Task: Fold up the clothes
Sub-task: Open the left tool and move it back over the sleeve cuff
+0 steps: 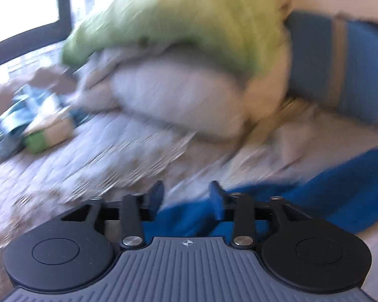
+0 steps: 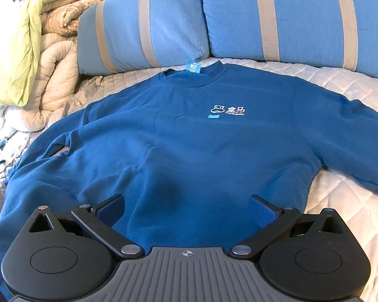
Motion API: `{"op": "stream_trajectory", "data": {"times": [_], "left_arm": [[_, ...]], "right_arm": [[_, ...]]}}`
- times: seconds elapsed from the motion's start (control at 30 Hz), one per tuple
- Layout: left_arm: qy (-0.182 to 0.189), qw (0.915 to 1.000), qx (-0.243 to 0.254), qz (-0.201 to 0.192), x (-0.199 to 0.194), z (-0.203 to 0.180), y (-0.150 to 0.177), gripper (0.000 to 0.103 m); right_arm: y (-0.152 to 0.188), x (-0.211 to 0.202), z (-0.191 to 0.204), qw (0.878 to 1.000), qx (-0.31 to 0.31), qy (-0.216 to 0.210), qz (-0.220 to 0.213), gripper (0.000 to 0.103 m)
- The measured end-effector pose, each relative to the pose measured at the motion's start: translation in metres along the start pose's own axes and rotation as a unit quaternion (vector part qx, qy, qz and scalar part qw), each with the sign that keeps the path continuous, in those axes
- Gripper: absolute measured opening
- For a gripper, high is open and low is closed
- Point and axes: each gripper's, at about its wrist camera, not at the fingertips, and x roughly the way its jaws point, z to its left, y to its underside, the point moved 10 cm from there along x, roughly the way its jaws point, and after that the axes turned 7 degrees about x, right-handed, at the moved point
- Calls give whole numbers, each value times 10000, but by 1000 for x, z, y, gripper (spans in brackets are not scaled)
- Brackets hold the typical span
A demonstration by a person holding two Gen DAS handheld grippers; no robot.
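Observation:
A dark blue sweatshirt (image 2: 189,138) lies spread flat, front up, on the bed, with its collar toward the pillows and both sleeves stretched out to the sides. My right gripper (image 2: 187,207) hovers over its lower hem, jaws wide open, nothing between them. The left wrist view is blurred by motion. There my left gripper (image 1: 186,196) stands partly open over the edge of a blue part of the sweatshirt (image 1: 327,196). The cloth shows in the gap, and the pads do not press on it.
A white quilted bed cover (image 2: 340,201) lies under the sweatshirt. Two blue pillows with beige stripes (image 2: 148,25) (image 2: 302,15) lean at the head. A rolled green and beige duvet (image 2: 53,63) is piled at the left, with loose small items (image 1: 37,125) and a window (image 1: 20,0) beyond.

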Motion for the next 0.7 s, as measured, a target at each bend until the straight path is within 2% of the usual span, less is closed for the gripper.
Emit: {"op": "stream_trajectory", "data": {"times": [0.07, 0.17, 0.3, 0.47, 0.6, 0.7], "left_arm": [[660, 9976, 77, -215, 0, -32, -25, 64], [1482, 9873, 390, -414, 9, -85, -60, 64], [2144, 9709, 1044, -236, 49, -164, -91, 64], [2779, 9497, 1375, 429, 114, -235, -98, 64], [3062, 9315, 1600, 1136, 151, -270, -76, 63], [3169, 9198, 1737, 1529, 165, -285, -60, 53]], "right_arm": [[0, 1, 0, 10000, 1, -6, 26, 103], [0, 1, -1, 10000, -5, 7, 26, 103], [0, 1, -2, 10000, 38, -11, 12, 103], [0, 1, -3, 9999, 120, -37, 7, 103], [-1, 4, -5, 9997, 218, -101, 46, 103], [-2, 6, -7, 9994, 299, -145, 101, 103]]}}
